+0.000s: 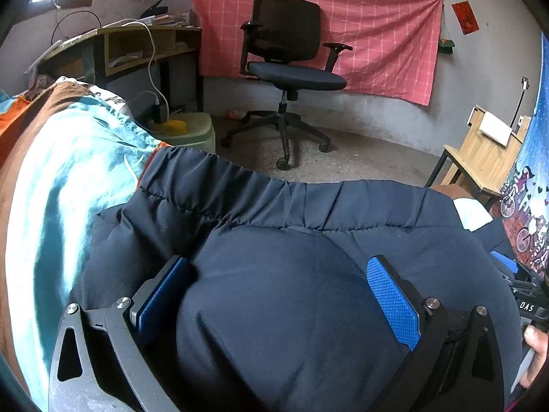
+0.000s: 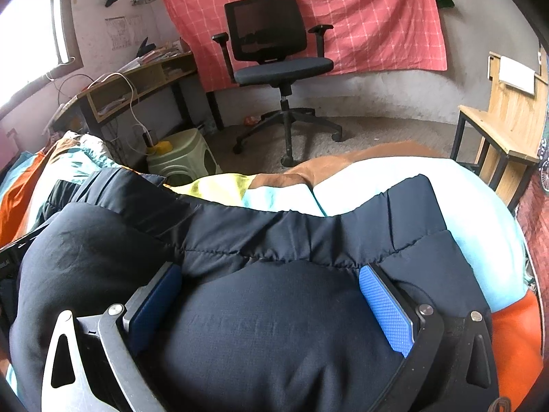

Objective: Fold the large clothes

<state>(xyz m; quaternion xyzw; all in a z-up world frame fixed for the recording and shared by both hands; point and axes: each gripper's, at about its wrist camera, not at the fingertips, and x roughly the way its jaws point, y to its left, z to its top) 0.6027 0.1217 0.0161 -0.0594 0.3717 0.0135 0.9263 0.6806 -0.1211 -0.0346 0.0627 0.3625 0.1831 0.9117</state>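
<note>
A dark navy padded jacket [image 1: 274, 274] lies on a bed with a teal, white, brown and orange cover [image 1: 68, 171]. It also fills the lower right wrist view [image 2: 260, 309]. My left gripper [image 1: 278, 271] is open, its blue pads [image 1: 391, 302] spread wide on either side of a puffed bulge of the jacket. My right gripper [image 2: 271, 278] is open too, its blue pads [image 2: 384, 309] either side of a jacket bulge near the quilted seam. Neither gripper pinches the fabric. The other gripper's body [image 1: 528, 302] shows at the right edge of the left wrist view.
A black office chair [image 1: 284, 65] stands on the floor beyond the bed, before a pink checked cloth [image 1: 377, 34] on the wall. A desk [image 1: 137, 44] and green stool [image 1: 185, 130] are at left. A wooden table [image 2: 504, 120] is at right.
</note>
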